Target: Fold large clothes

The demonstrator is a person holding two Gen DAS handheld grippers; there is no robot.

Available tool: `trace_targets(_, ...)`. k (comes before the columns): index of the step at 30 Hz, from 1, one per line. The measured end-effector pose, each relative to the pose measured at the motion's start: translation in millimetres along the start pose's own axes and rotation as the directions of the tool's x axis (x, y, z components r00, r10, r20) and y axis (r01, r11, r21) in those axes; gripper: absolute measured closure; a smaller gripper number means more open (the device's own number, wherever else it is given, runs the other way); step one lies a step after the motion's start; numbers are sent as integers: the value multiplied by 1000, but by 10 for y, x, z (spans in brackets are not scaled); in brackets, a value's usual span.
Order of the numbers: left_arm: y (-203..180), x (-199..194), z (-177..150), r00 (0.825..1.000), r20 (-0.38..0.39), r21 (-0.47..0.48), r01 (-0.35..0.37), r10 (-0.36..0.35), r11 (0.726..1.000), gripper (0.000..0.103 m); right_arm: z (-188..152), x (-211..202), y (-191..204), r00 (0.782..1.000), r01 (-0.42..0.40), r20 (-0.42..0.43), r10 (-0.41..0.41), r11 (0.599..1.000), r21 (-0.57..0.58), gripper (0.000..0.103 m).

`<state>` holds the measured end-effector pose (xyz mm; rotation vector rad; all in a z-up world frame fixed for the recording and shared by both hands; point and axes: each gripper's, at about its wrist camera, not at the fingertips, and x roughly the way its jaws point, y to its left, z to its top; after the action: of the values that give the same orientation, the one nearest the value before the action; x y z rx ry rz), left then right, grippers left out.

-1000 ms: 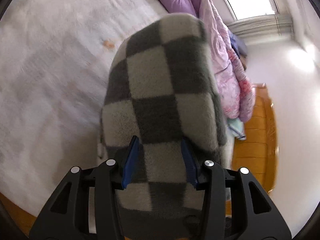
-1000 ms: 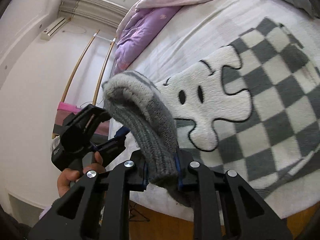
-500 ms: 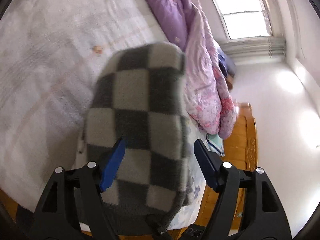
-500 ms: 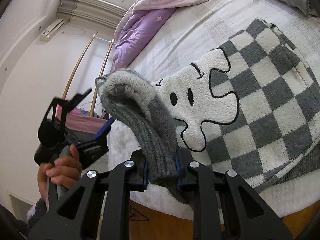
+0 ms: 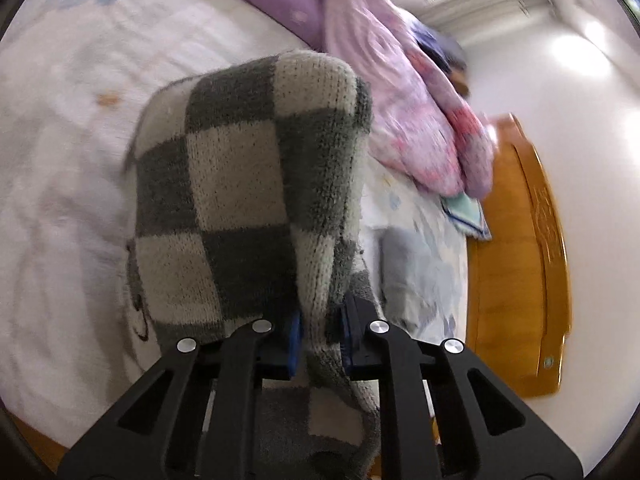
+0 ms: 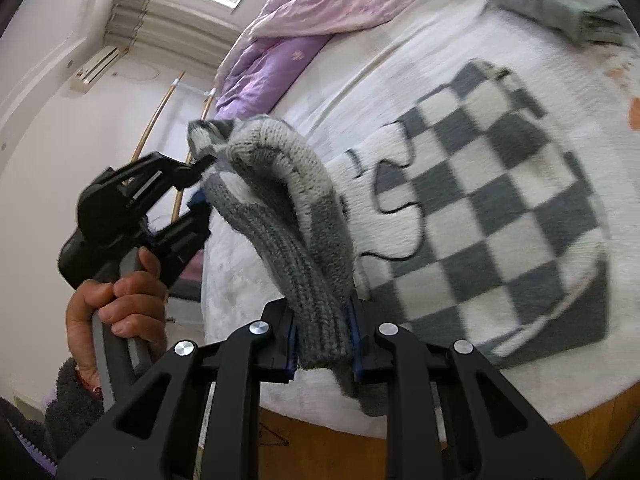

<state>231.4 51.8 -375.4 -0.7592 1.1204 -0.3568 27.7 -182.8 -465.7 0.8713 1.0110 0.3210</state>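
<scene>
Sweater point(image 6: 500, 208) on bed point(image 6: 400, 60) | left hand-held gripper point(image 5: 319, 334) clamped on sweater | right hand-held gripper point(image 6: 324, 340) clamped on hem

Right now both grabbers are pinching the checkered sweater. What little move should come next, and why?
Probably carry the pinched hem forward over the sweater's body lying on the bed. The left gripper and right gripper are both shut on the raised edge, while the rest lies flat, so laying it across would likely make the fold.

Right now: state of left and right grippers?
Left gripper: closed on the checkered sweater.
Right gripper: closed on the sweater's ribbed hem.
</scene>
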Motion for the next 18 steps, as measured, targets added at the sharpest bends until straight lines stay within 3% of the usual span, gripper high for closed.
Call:
trace_targets(5,-387,507,-227,996,-88,30,33,-31,999,88,54,-190,-345,998,63,23,-64,997,52,86)
trace_targets(13,-700,1315,-543,983,-181,97,-24,41,995,88,179,-250,-915,978,197,40,-205,969,148,86)
trace_targets(18,-821,1626,-671,971,-225,133,-54,83,990,88,215,-213,-1204,969,233,30,-245,948,217,86)
